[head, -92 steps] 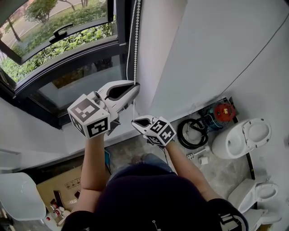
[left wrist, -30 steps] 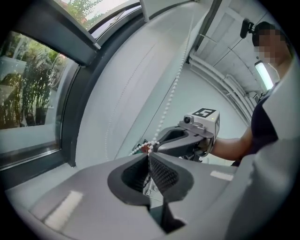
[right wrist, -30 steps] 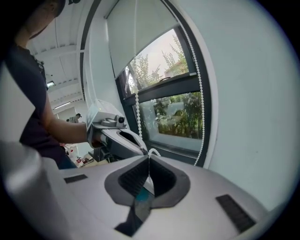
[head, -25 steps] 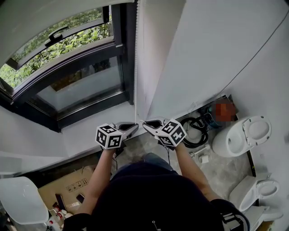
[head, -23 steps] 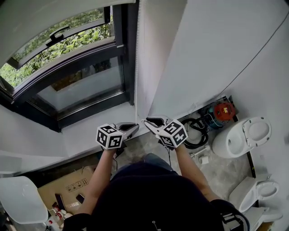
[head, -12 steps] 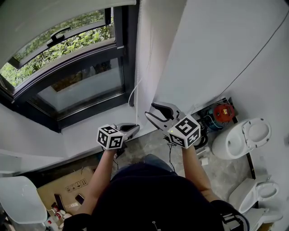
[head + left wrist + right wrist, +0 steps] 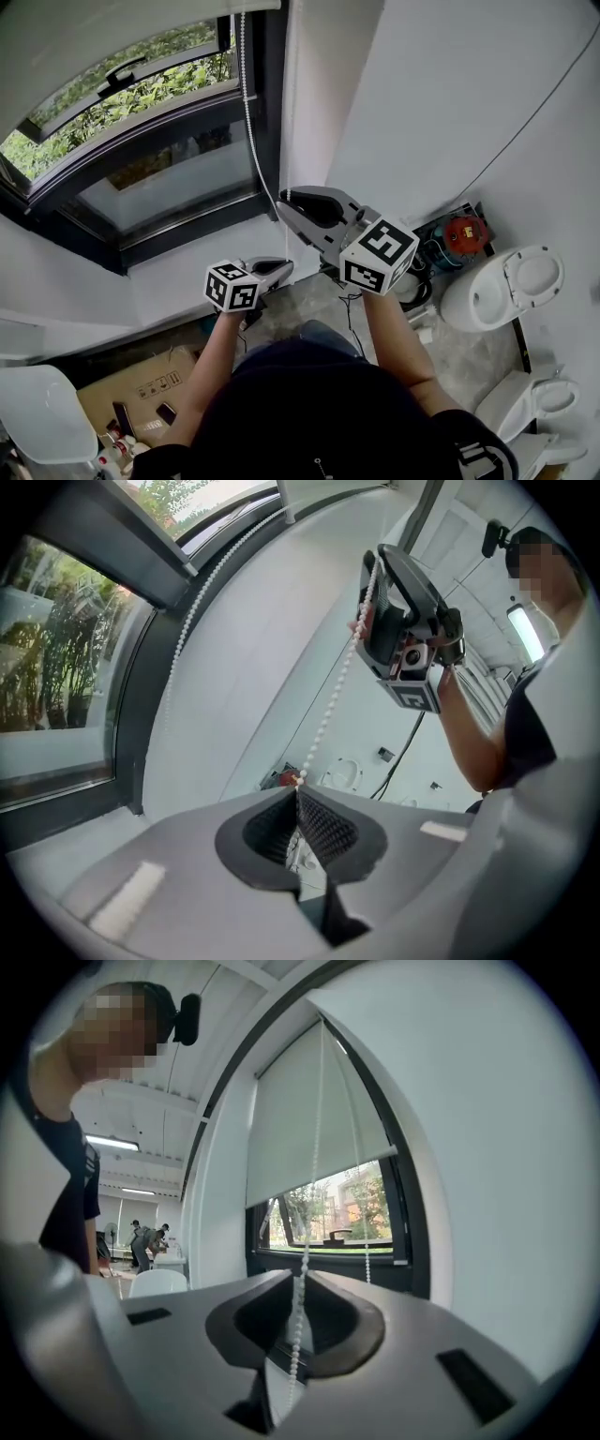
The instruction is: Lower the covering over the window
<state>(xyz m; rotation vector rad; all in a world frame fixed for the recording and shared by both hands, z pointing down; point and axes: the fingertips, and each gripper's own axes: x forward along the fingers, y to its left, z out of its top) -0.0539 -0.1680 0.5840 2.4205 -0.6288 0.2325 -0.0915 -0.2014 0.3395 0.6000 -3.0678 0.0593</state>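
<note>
Grip status: my left gripper point(image 7: 298, 794) has its jaws together, clamped on the bead chain point(image 7: 330, 700). The strand leaves the pad tips and climbs toward 1 o'clock in the left gripper view. In the head view my right gripper point(image 7: 283, 208) is held higher, at 1 o'clock from the left one, and points toward the window point(image 7: 159, 178). Its jaws have just been closing and stand slightly apart. The chain hangs down through the narrow gap between them, and the pads do not press on it. From the right jaws the strand rises toward 12 o'clock in a slight curve, in front of the dark window frame point(image 7: 267, 112). The roller blind point(image 7: 314, 1119) is the task item. In the right gripper view it covers the upper part of the window, and a band of glass below its bottom hem is uncovered, showing trees and buildings. A second strand of chain hangs near the first, on its 3 o'clock side, against the frame. In the head view the blind fills the 11 o'clock corner, and the window sill point(image 7: 187, 272) lies just beyond the left gripper. On the floor, a toilet point(image 7: 506, 281) sits at 3 o'clock and a cardboard box point(image 7: 141, 382) at 8 o'clock.
</note>
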